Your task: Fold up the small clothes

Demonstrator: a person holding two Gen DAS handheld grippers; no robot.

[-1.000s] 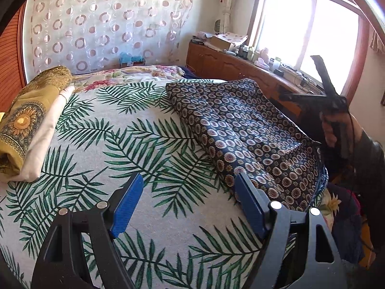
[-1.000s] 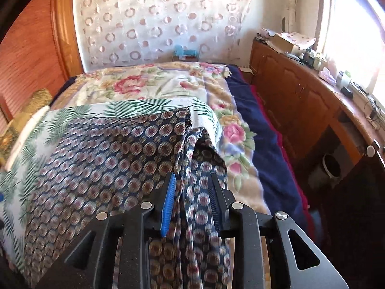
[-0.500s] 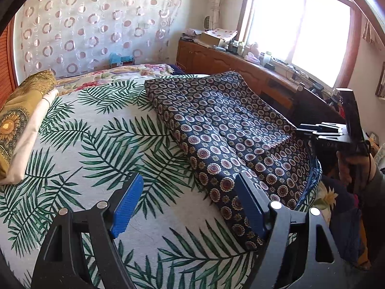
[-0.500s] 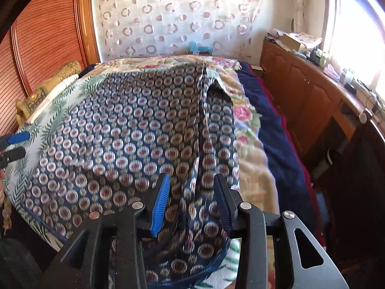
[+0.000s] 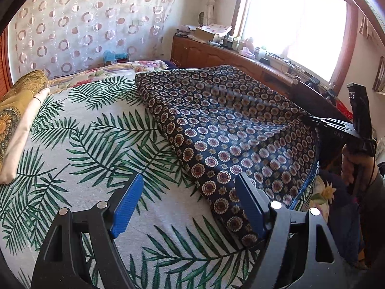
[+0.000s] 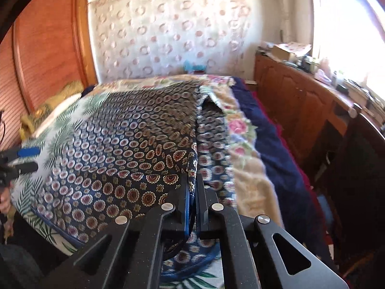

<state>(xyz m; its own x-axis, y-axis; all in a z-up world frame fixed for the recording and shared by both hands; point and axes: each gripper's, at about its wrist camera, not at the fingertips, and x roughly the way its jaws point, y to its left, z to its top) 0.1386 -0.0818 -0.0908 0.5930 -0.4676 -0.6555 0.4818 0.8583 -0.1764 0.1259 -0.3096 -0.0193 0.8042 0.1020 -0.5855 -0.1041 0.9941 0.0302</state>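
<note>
A dark blue garment with round flower prints (image 5: 228, 130) lies spread over the right side of the bed, its near corner just beside my left gripper's right finger. My left gripper (image 5: 190, 180) hovers open above the palm-leaf bedspread (image 5: 84, 144), with nothing between its blue pads. My right gripper (image 6: 192, 180) is shut on the garment's (image 6: 125, 159) blue-trimmed near edge, and the cloth rises into the jaws. The left wrist view shows the right gripper (image 5: 312, 120) at the garment's far right edge, held by a hand (image 5: 349, 166). The left gripper (image 6: 31, 159) appears at the far left of the right wrist view.
A folded golden and cream cloth stack (image 5: 14, 120) lies at the bed's left edge. A floral blanket (image 6: 240, 130) and a navy one (image 6: 276, 149) run along the bed's right side. A wooden cabinet (image 6: 300, 96) with clutter stands under the window. A wooden wardrobe (image 6: 43, 48) is at left.
My right gripper's jaws have shut on the garment's near edge after standing apart around it. The garment has been drawn flatter toward the bed's near edge. My left gripper has edged toward the garment.
</note>
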